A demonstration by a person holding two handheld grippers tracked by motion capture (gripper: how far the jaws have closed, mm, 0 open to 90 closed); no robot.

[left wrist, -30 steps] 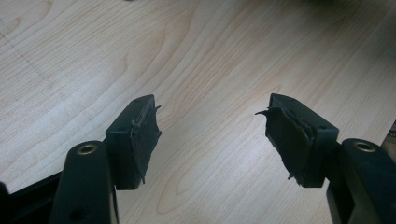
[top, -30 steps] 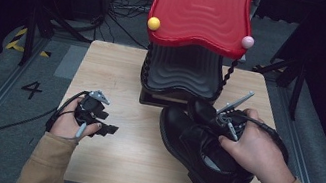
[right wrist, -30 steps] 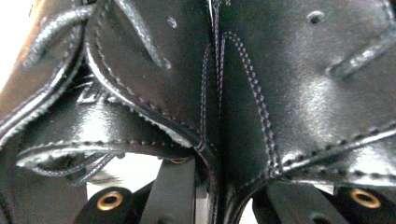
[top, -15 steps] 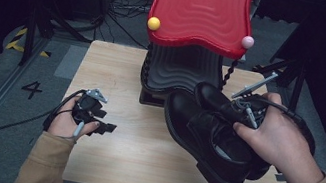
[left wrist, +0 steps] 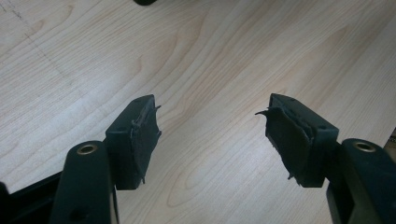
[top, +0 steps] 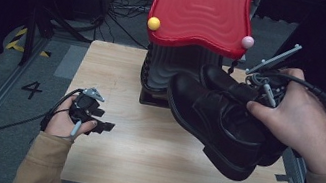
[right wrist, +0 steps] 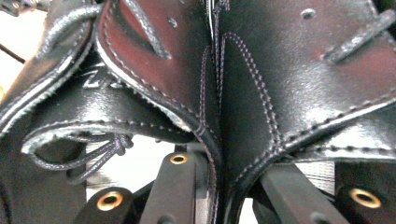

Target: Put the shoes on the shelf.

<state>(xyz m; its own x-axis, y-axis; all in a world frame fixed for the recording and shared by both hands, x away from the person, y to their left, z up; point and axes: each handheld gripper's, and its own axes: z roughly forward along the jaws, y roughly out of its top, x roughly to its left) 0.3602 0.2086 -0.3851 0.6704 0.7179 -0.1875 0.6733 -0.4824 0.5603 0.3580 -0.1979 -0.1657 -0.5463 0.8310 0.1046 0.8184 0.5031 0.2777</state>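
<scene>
A pair of black leather lace-up shoes (top: pixel 216 121) hangs tilted above the right half of the wooden table (top: pixel 139 158), toes toward the rack. My right gripper (top: pixel 253 98) is shut on them. In the right gripper view its jaws pinch the two shoes' inner collar edges (right wrist: pixel 219 154) together, and a loose lace (right wrist: pixel 93 154) dangles at the left. My left gripper (top: pixel 101 125) rests low at the table's left side. In the left gripper view it stands open (left wrist: pixel 212 135) with bare wood between its pads.
A red wavy-topped rack (top: pixel 200 12) stands at the table's far edge over a black ribbed shelf (top: pixel 168 67), with a yellow ball (top: pixel 153 23) and a pink ball (top: pixel 247 42) at its corners. Grey floor with cables lies to the left.
My right hand has lifted the pair of shoes off the table, up and to the right. The left hand and its gripper have stayed where they were.
</scene>
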